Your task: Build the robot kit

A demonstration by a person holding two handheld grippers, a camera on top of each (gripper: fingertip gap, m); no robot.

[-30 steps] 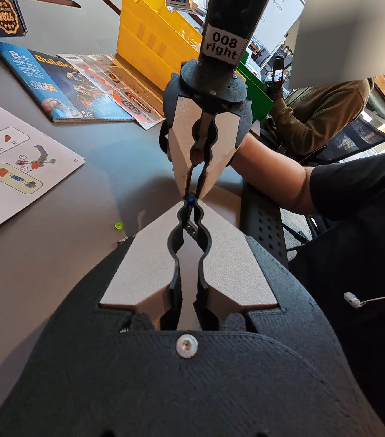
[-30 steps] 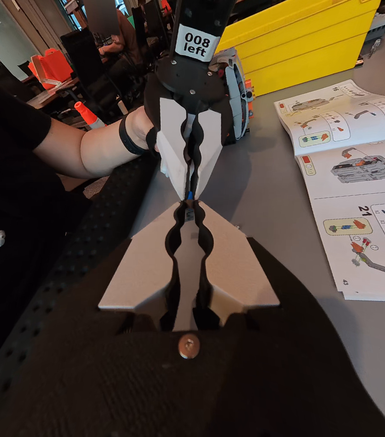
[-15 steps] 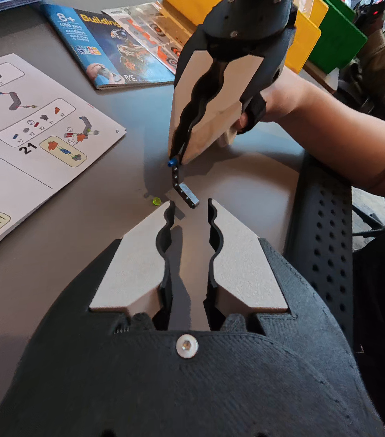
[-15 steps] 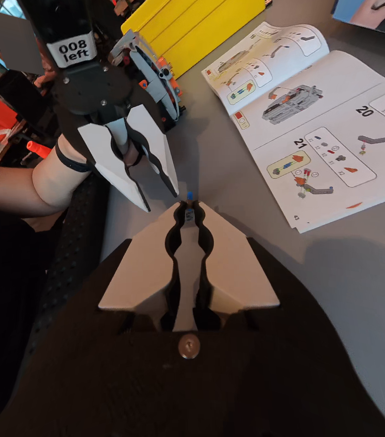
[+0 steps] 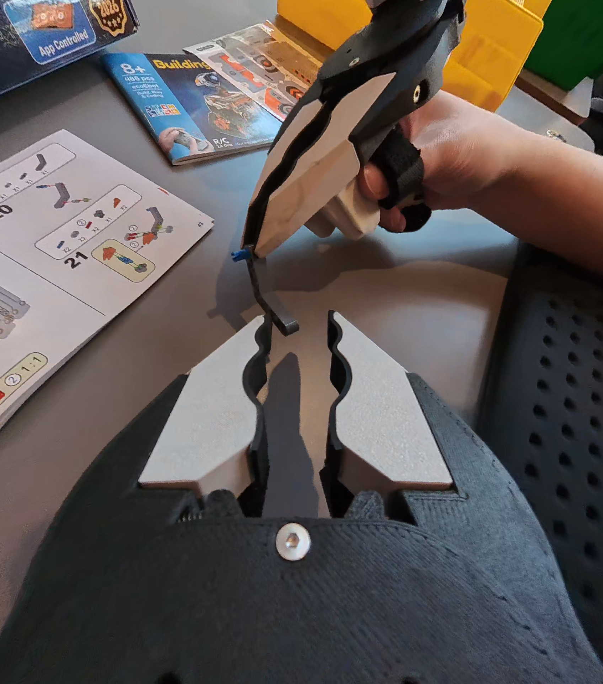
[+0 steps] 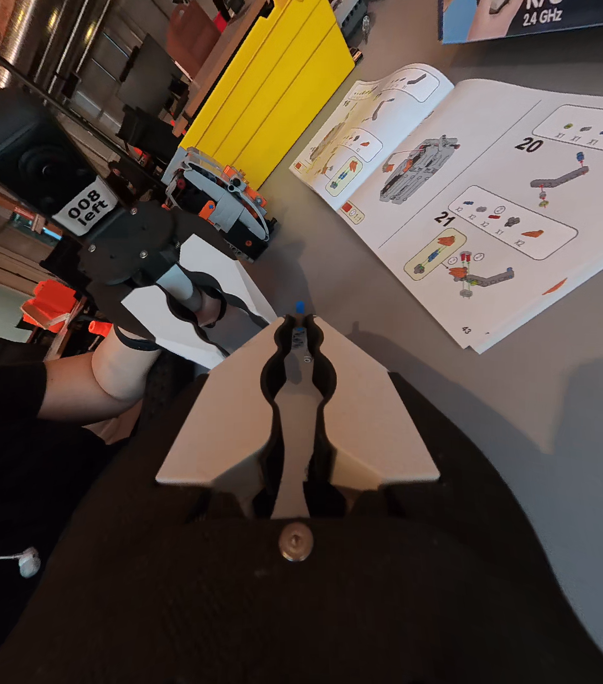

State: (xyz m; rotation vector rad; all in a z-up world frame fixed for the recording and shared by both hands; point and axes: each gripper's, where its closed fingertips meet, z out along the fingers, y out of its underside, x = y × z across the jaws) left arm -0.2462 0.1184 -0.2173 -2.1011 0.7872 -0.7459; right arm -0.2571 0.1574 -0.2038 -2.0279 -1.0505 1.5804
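My right gripper (image 6: 298, 319) is shut on a grey bent beam (image 6: 300, 342) with a blue pin (image 6: 299, 306) sticking out past the fingertips. In the left wrist view the right gripper (image 5: 252, 254) points down at the grey table (image 5: 385, 296). The beam (image 5: 268, 299) hangs from its tips, with the blue pin (image 5: 239, 254) at the top end. My left gripper (image 5: 298, 317) is open and empty, and its left fingertip is right beside the beam's lower end. In the right wrist view the left gripper (image 6: 246, 338) is open, just to the left of my right fingertips.
An open instruction booklet (image 5: 70, 229) (image 6: 496, 177) lies on the table. Behind it are a blue booklet (image 5: 189, 107), a sticker sheet (image 5: 255, 70), a dark box (image 5: 33, 44), yellow bins (image 5: 477, 55) (image 6: 266, 96), a green bin (image 5: 581, 37) and a partly built model (image 6: 218, 211). A black perforated panel (image 5: 559, 407) borders the table's right edge. There is about 4 cm between the tips of the two grippers.
A second ago both grippers were shut on the beam, tip to tip. My left gripper opened and let go; the right gripper kept the beam and swung away, tilting toward the booklet.
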